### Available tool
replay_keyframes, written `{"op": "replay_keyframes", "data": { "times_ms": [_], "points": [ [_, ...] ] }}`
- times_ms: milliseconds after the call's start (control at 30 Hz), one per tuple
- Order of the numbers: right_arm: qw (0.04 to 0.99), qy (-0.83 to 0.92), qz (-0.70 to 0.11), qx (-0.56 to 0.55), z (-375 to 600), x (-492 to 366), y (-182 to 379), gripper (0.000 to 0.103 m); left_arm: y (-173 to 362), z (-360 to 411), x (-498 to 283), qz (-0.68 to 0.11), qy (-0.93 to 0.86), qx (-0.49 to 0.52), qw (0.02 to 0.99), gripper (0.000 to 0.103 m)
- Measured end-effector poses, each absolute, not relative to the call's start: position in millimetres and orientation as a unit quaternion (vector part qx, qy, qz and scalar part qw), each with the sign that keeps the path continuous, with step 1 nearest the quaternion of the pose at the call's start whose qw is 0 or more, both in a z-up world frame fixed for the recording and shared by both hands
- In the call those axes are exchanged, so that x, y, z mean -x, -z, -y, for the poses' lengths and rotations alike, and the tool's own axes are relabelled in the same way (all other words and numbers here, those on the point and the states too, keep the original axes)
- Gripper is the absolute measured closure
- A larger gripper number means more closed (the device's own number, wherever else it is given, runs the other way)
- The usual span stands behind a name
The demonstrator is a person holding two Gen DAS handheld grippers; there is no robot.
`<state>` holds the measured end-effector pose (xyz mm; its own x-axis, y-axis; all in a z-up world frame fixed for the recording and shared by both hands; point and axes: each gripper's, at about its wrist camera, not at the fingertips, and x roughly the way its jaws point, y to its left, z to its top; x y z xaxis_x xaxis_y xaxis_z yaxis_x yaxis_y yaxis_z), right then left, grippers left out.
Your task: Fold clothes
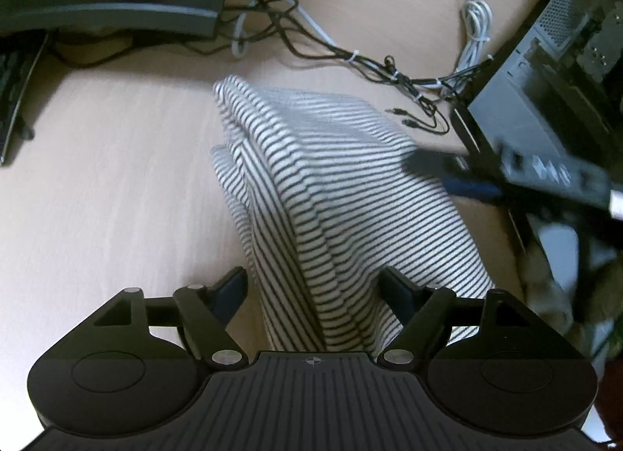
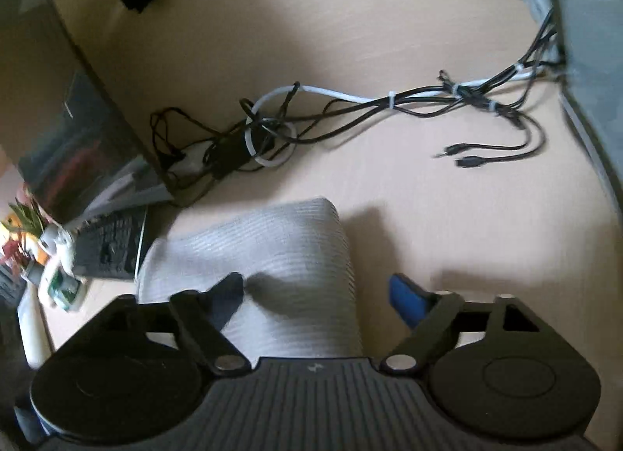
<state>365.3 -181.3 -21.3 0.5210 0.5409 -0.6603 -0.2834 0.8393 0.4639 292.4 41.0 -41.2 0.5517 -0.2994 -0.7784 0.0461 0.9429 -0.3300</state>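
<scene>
Near end of the striped garment [image 1: 311, 194] hidden under the left gripper [image 1: 313, 291] body, so can't tell how far it runs. Right gripper [image 1: 467, 174] smeared by blur in the left wrist view, fingers not readable there. Computer case [image 1: 545, 62] chopped off by the right edge. From the right wrist: stripes washed to plain grey, keyboard [image 2: 111, 243] half hidden, far-left clutter [image 2: 35, 241] too blurry to name.

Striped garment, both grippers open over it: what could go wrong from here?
1. The garment lies bunched in loose layers, so a gripper may pinch only the top layer and undo the fold.
2. The cables lie close behind it; pushing the cloth forward could snag them.
</scene>
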Motion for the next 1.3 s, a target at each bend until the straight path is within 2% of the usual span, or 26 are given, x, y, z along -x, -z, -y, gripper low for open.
{"op": "replay_keyframes", "data": {
  "times_ms": [67, 133, 167, 233, 300, 433, 733, 800, 867, 900, 1000, 1133, 1200, 1300],
  "points": [
    [0.854, -0.238, -0.435, -0.158, 189, -361, 25, 0.010, 45, -41, -296, -0.468, 0.099, 0.140, 0.867, 0.015],
    [0.842, -0.234, -0.454, -0.173, 191, -361, 36, 0.010, 51, -43, -299, -0.475, 0.103, 0.160, 0.859, 0.015],
    [0.836, -0.236, -0.462, -0.180, 191, -361, 41, 0.012, 54, -45, -298, -0.477, 0.107, 0.173, 0.855, 0.019],
    [0.816, -0.258, -0.476, -0.202, 184, -361, 48, 0.032, 57, -52, -294, -0.477, 0.116, 0.193, 0.849, 0.027],
    [0.814, -0.270, -0.478, -0.190, 166, -360, 49, 0.035, 58, -60, -289, -0.475, 0.119, 0.202, 0.848, 0.031],
    [0.804, -0.303, -0.485, -0.165, 120, -369, 47, 0.035, 53, -94, -272, -0.461, 0.087, 0.201, 0.860, 0.036],
    [0.793, -0.372, -0.476, -0.077, -1, -399, 40, 0.034, 54, -187, -256, -0.425, 0.020, 0.234, 0.874, 0.036],
    [0.798, -0.382, -0.462, -0.055, -15, -400, 40, 0.029, 55, -193, -257, -0.411, 0.033, 0.224, 0.883, 0.036],
    [0.801, -0.389, -0.453, -0.049, -18, -402, 43, 0.024, 57, -198, -252, -0.397, 0.033, 0.233, 0.887, 0.037],
    [0.799, -0.389, -0.455, -0.054, -16, -404, 45, 0.021, 54, -200, -249, -0.390, 0.028, 0.246, 0.887, 0.041],
    [0.794, -0.378, -0.470, -0.080, -3, -410, 47, 0.017, 38, -202, -245, -0.361, 0.036, 0.249, 0.898, 0.041],
    [0.806, -0.361, -0.462, -0.082, 12, -406, 42, 0.016, 22, -204, -252, -0.327, 0.038, 0.236, 0.914, 0.049],
    [0.818, -0.352, -0.450, -0.070, 8, -402, 36, 0.016, 26, -205, -256, -0.338, 0.030, 0.231, 0.912, 0.054],
    [0.829, -0.357, -0.429, -0.036, -3, -397, 29, 0.016, 36, -211, -259, -0.358, 0.017, 0.228, 0.905, 0.052]
  ]
}}
